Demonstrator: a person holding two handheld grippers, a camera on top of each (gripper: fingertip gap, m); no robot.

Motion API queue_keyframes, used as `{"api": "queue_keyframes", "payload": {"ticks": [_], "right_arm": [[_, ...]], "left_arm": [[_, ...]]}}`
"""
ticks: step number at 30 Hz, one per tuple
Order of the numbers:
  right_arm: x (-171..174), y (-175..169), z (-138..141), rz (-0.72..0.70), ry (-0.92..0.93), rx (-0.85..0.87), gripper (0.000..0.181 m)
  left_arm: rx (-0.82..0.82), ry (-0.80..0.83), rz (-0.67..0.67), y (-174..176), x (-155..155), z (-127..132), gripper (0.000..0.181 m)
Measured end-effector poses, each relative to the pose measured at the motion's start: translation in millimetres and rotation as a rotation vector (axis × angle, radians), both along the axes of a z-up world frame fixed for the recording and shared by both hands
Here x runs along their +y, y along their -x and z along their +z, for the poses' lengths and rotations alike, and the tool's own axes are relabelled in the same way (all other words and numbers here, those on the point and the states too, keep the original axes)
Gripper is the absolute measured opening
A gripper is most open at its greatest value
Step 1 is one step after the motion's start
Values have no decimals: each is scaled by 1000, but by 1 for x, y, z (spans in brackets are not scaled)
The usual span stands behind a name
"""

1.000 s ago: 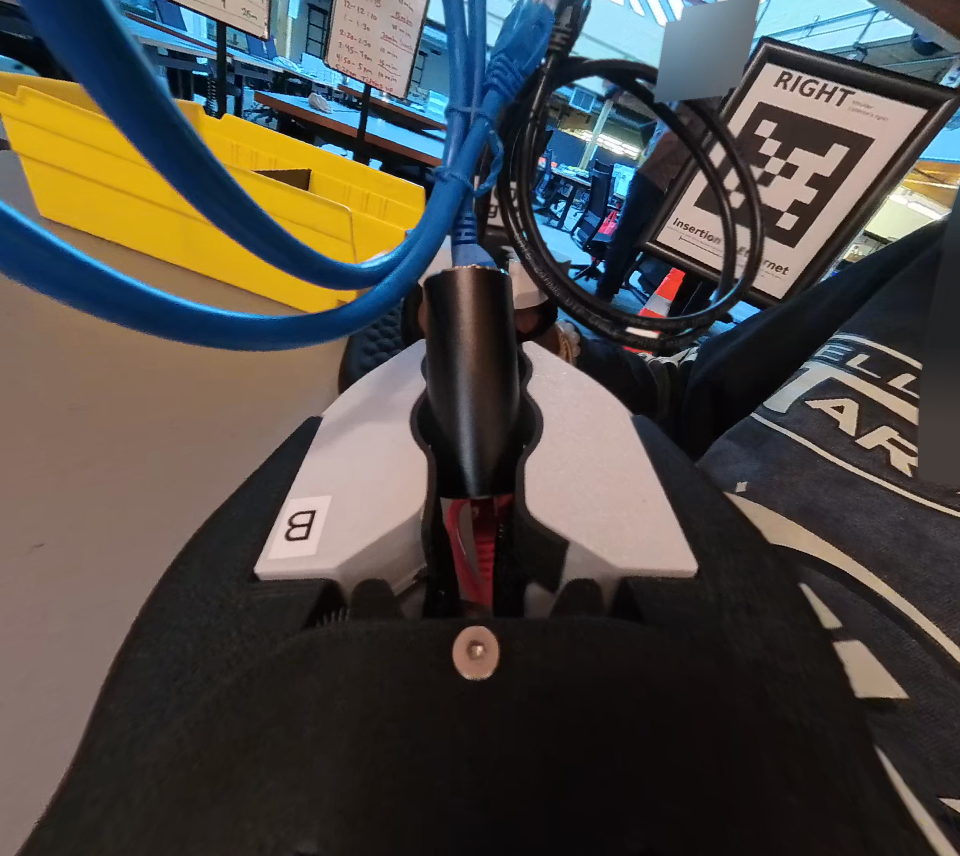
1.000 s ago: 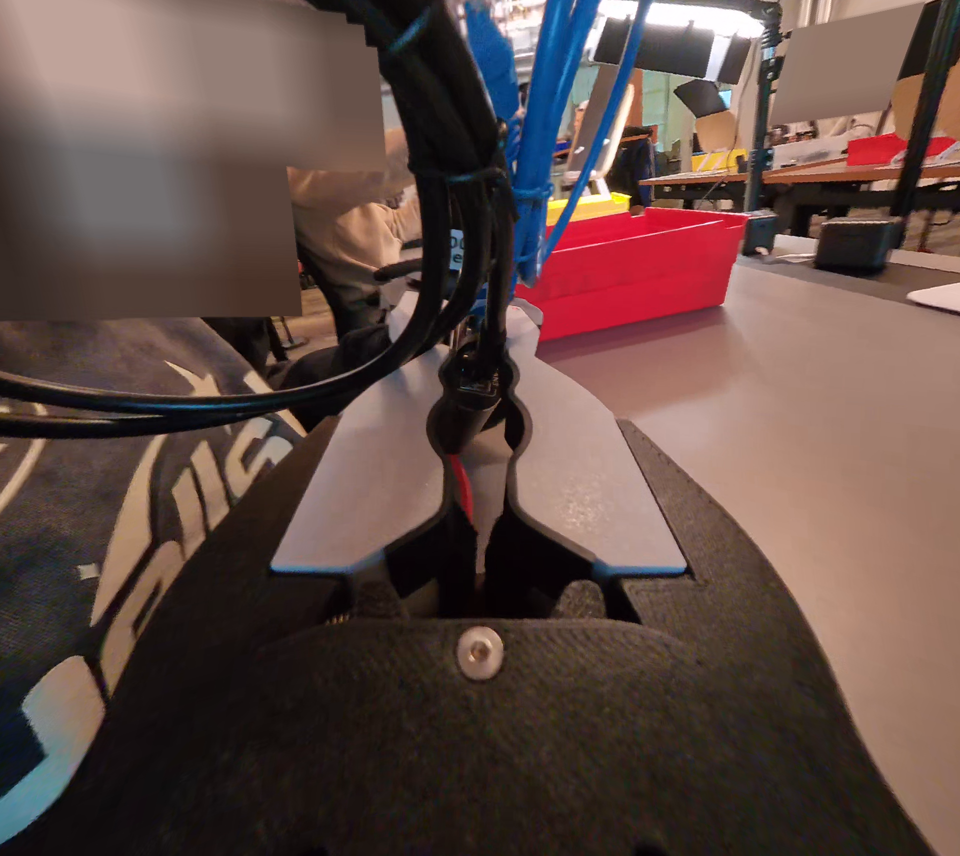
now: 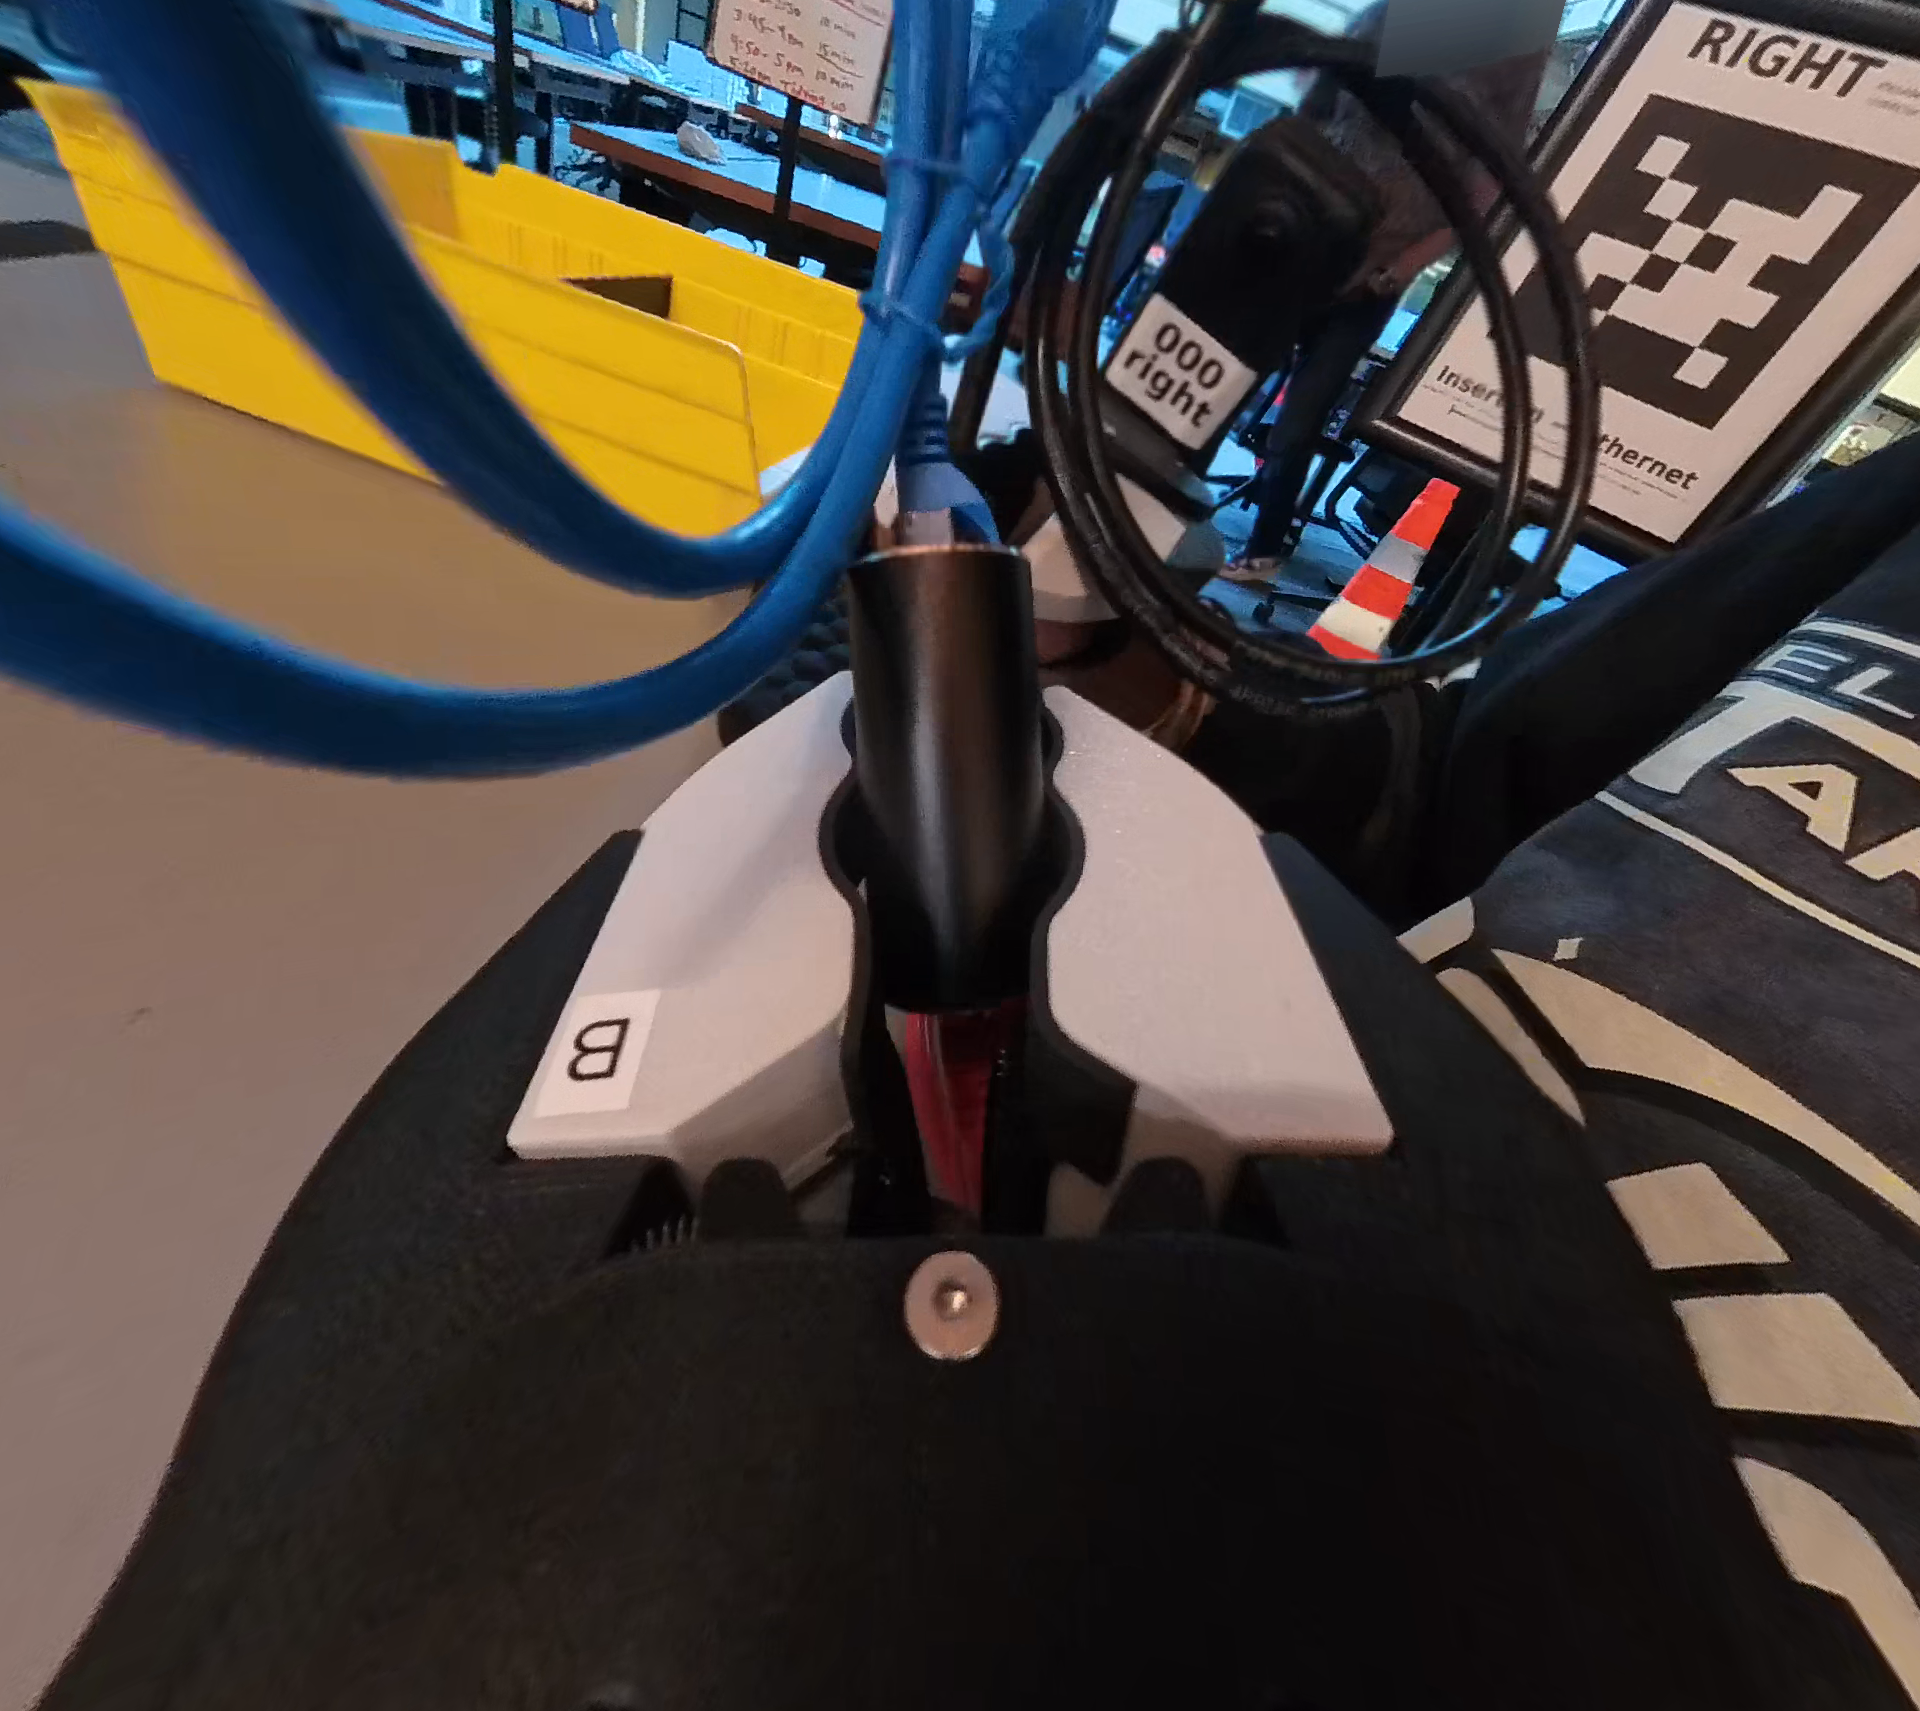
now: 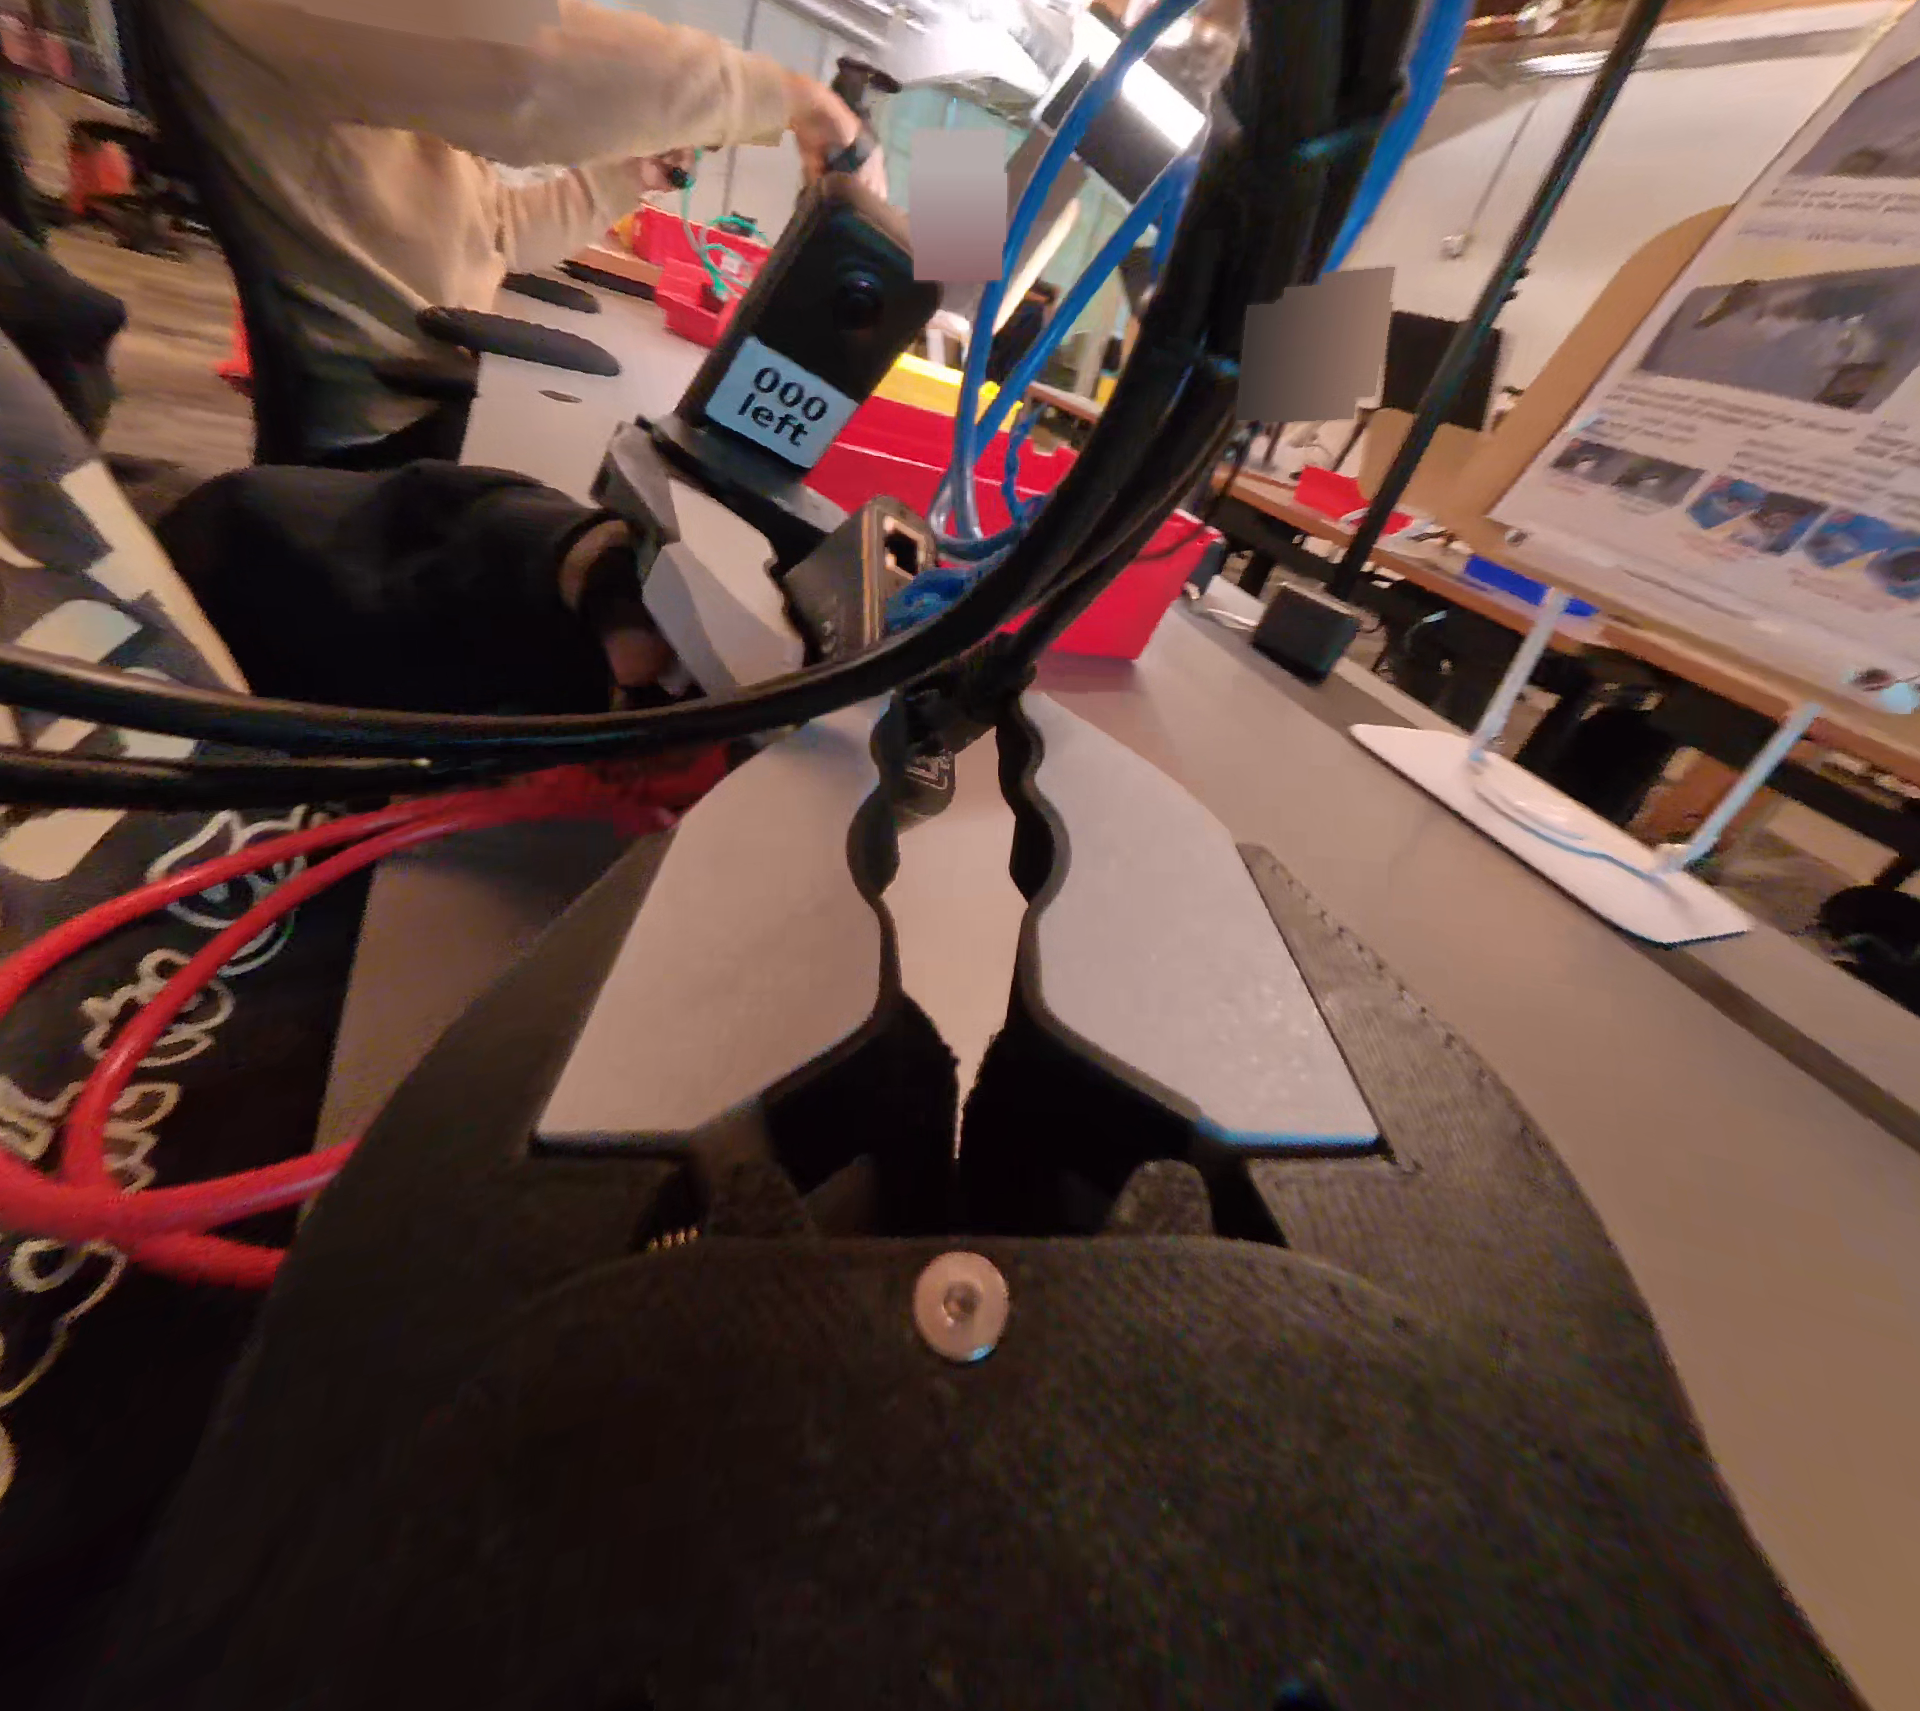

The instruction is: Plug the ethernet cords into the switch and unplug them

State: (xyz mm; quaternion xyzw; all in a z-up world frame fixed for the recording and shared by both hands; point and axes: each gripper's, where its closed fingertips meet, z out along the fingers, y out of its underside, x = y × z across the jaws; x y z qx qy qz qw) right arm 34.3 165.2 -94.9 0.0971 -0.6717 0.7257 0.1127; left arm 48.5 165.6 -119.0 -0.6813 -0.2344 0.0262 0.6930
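Note:
In the left wrist view my left gripper point(image 3: 945, 726) is shut on a black oblong switch point(image 3: 940, 788). A blue ethernet cord point(image 3: 312, 290) is plugged into its far end and a red cord point(image 3: 951, 1090) leaves its near end. In the right wrist view my right gripper point(image 4: 951, 757) is shut on the plug point(image 4: 920, 773) of a coiled black cord point(image 4: 1143, 466). That plug is apart from the switch point(image 4: 857, 581), which my left gripper point(image 4: 727, 612) holds just beyond, with an empty port facing me. Red cord loops point(image 4: 260, 861) hang at the left.
A yellow bin point(image 3: 520, 331) stands on the grey table at the left, a red bin point(image 4: 1122, 591) behind the switch. A framed marker sign point(image 3: 1683, 259), an orange cone point(image 3: 1382, 570) and a white poster stand point(image 4: 1538, 809) are nearby. A person in a beige sleeve point(image 4: 468, 134) works behind. The grippers are tip to tip, or close to it.
My right gripper has swung and pulled back with the black plug, so the left gripper and switch now show ahead of it. The left gripper still holds the switch.

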Motion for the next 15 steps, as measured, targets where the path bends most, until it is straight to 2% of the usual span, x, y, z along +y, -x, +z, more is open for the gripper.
{"api": "queue_keyframes", "payload": {"ticks": [3, 6, 9, 14, 15], "right_arm": [[-2, 2, 6, -43, 37, 3, 15], [-1, -2, 12, 2, 68, -52, 14], [-1, 0, 9, -2, 49, -69, 14], [-4, 5, 9, -90, 67, -20, 14], [-1, 9, 16, -117, 118, -33, 0]], "left_arm": [[-12, 65, 8, 2, 3, -10, 29], [22, 18, -15, -2, 2, 1, 28], [25, 34, 2, 0, 1, -2, 29], [-70, 36, -10, 2, 1, -10, 28], [-77, 49, -1, 3, 1, -12, 29]]}}
